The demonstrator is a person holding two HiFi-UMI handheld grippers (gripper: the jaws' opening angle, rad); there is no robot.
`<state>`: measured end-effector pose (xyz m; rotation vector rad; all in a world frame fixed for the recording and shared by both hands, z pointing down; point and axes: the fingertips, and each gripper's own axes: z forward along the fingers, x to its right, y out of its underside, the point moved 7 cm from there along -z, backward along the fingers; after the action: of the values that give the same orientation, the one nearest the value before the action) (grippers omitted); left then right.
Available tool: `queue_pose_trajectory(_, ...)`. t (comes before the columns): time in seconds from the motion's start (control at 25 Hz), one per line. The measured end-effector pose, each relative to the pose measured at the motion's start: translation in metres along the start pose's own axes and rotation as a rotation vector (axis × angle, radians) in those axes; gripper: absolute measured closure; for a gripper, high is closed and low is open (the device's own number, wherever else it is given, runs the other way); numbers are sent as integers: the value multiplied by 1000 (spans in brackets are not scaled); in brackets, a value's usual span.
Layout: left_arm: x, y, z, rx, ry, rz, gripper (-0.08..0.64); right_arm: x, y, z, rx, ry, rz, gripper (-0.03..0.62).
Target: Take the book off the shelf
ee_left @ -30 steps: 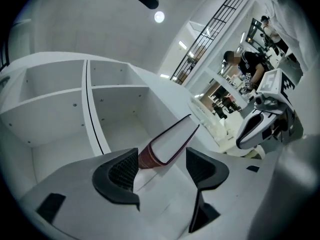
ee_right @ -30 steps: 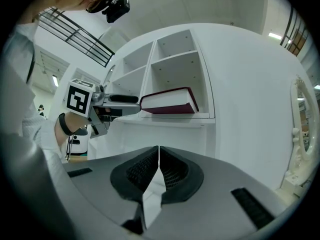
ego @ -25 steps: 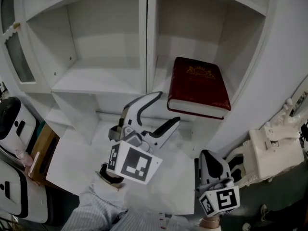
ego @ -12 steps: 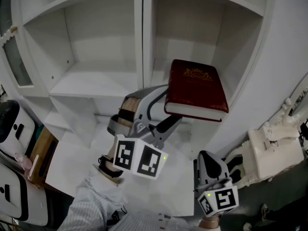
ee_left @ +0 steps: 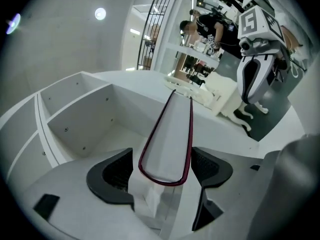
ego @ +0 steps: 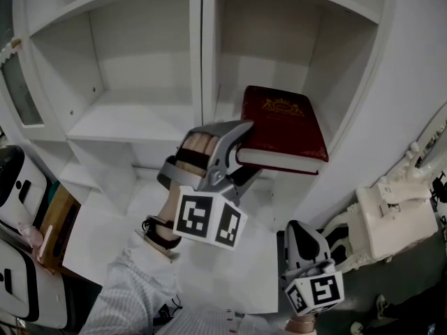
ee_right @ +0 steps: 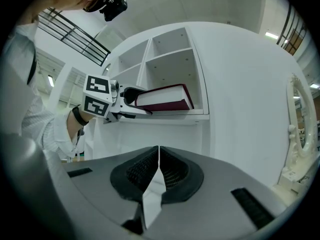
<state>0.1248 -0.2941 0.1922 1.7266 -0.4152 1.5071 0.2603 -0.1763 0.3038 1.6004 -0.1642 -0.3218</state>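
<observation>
Red-bound and thick, the book (ego: 283, 128) lies flat on the shelf (ego: 225, 110) in the right-hand compartment, its near edge jutting a little past the front of the board. It looks like a stiff hardback: probably fairly heavy, with smooth covers that may slide between the pads. The sound hold is likely deep over the near left corner, one jaw on the top cover and one beneath, so the weight does not lever it loose.

The left tool (ego: 251, 151) stands spread wide with that corner between its jaws – the page edge runs up the gap in the left gripper view, and the pads do not clamp it yet. The right tool (ee_right: 157, 169) hangs low beside the shelf unit, jaws closed together on nothing.

A second ago the left tool sat below and short of the book, tilted – since then it has come in to the corner and rolled to straddle it, its jaws opening further.
</observation>
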Motion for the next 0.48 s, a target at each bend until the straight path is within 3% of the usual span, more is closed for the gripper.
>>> queue_pose_trajectory(0.48,1,-10,18,10,21,82,210,4,1,-4,-5,22,8,575)
